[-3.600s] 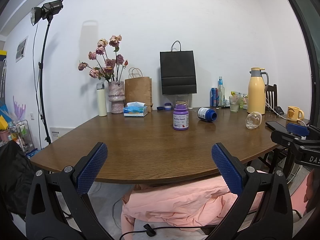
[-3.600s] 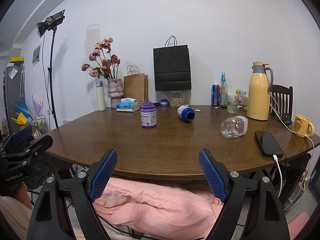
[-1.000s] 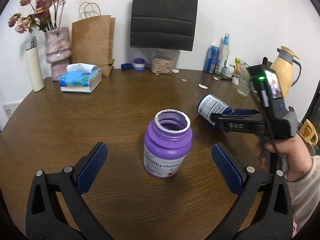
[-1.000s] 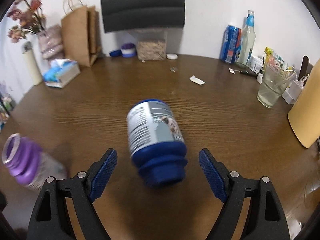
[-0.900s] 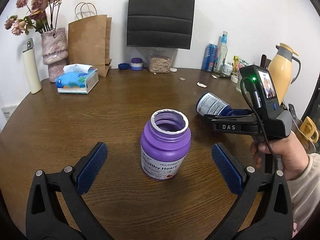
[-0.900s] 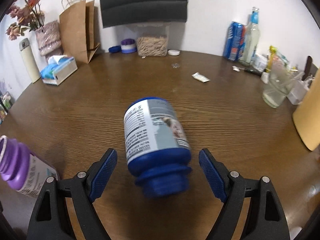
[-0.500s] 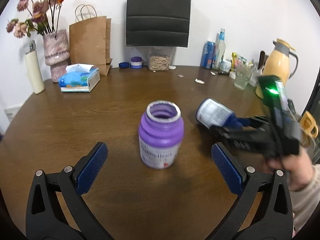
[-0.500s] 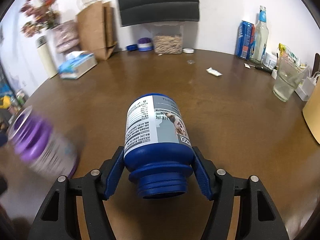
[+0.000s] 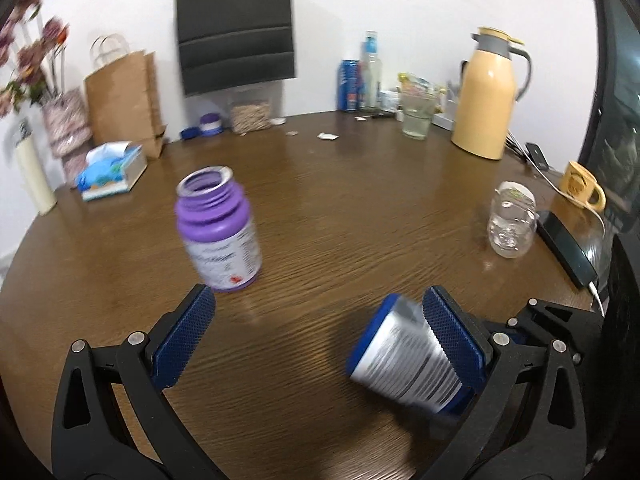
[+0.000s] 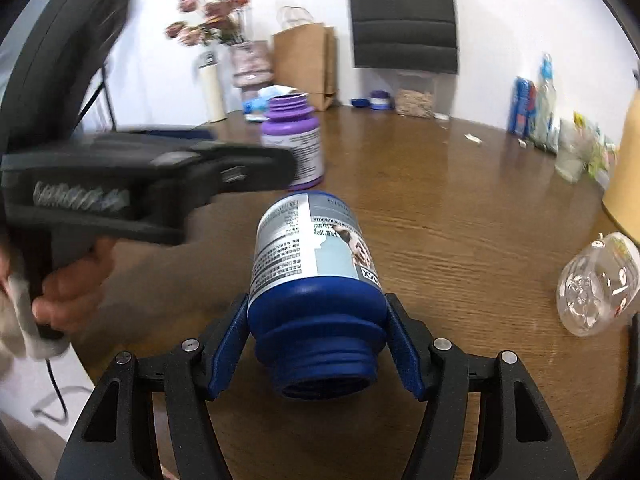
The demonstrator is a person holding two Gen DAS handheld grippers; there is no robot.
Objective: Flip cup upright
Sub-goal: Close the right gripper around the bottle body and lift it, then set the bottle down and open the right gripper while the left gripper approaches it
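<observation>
My right gripper (image 10: 316, 340) is shut on the blue bottle (image 10: 312, 264), which lies on its side with its open neck toward the camera, lifted off the brown table (image 10: 460, 208). The same blue bottle (image 9: 404, 364) shows in the left wrist view, tilted beside the right finger pad. My left gripper (image 9: 316, 336) is open and empty above the table. A purple bottle (image 9: 218, 228) stands upright with no cap, just beyond the left pad; it also shows in the right wrist view (image 10: 294, 140). A clear plastic bottle (image 9: 510, 220) lies on its side at the right.
A yellow thermos (image 9: 490, 92), a glass (image 9: 416, 118), cans and bottles stand at the back right. A phone (image 9: 568, 244) and yellow mug (image 9: 580, 184) are at the right edge. A tissue box (image 9: 112, 170), paper bags and a flower vase stand at the back left.
The right gripper closed on the blue bottle and lifted it back toward the near edge. The left gripper swung right, so the purple bottle now sits left of centre.
</observation>
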